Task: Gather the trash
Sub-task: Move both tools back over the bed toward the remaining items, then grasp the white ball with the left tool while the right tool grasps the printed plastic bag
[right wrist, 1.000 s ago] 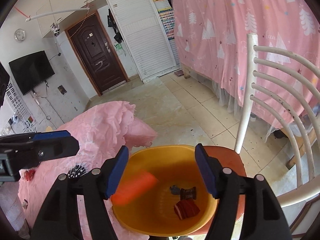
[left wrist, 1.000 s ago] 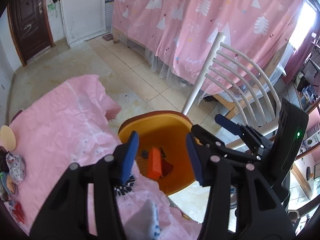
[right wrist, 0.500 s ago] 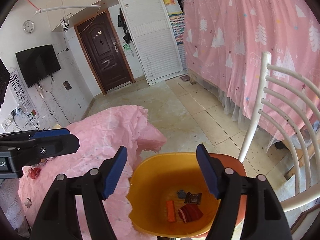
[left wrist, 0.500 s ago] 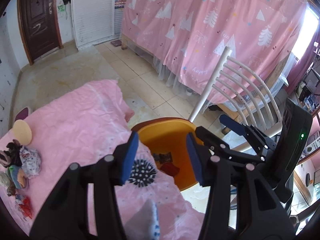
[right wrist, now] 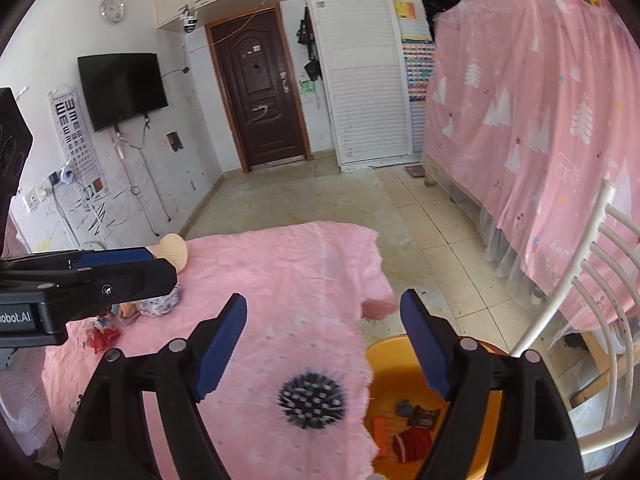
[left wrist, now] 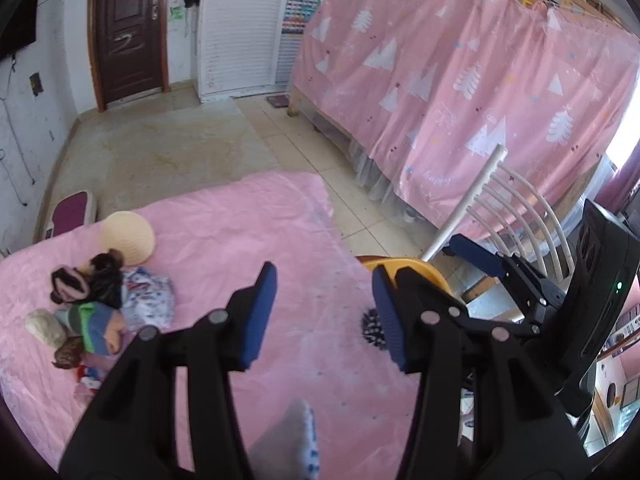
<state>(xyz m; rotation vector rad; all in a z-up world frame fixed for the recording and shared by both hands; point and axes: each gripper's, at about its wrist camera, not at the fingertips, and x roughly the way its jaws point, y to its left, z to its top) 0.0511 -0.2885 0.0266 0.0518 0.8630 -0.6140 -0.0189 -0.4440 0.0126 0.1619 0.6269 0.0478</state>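
Both grippers have swung away from the orange basin point(right wrist: 404, 364) and back over the desk point(left wrist: 248, 216). A second ago the right gripper point(right wrist: 324, 344) hung over the basin as an orange piece dropped in; now its jaws stand wide and empty above the pink cloth. The left gripper point(left wrist: 320, 312) also has its jaws wide, holding nothing, and faces the pile of trash point(left wrist: 92, 304) at the desk's far left. That drop looks finished, and the next pick is probably from that pile.

The room has a tiled floor point(right wrist: 304, 196), a bed draped in a pink tree-print sheet point(right wrist: 540, 112), a dark door point(right wrist: 260, 92) and a wall television point(right wrist: 122, 88). A white chair point(right wrist: 592, 300) carries the basin beside the desk. A spiky dark ball point(right wrist: 312, 400) lies on the cloth near the basin's edge. In the basin sit an orange piece point(right wrist: 380, 434), a red wad point(right wrist: 412, 442) and a small dark wrapper point(right wrist: 424, 416).
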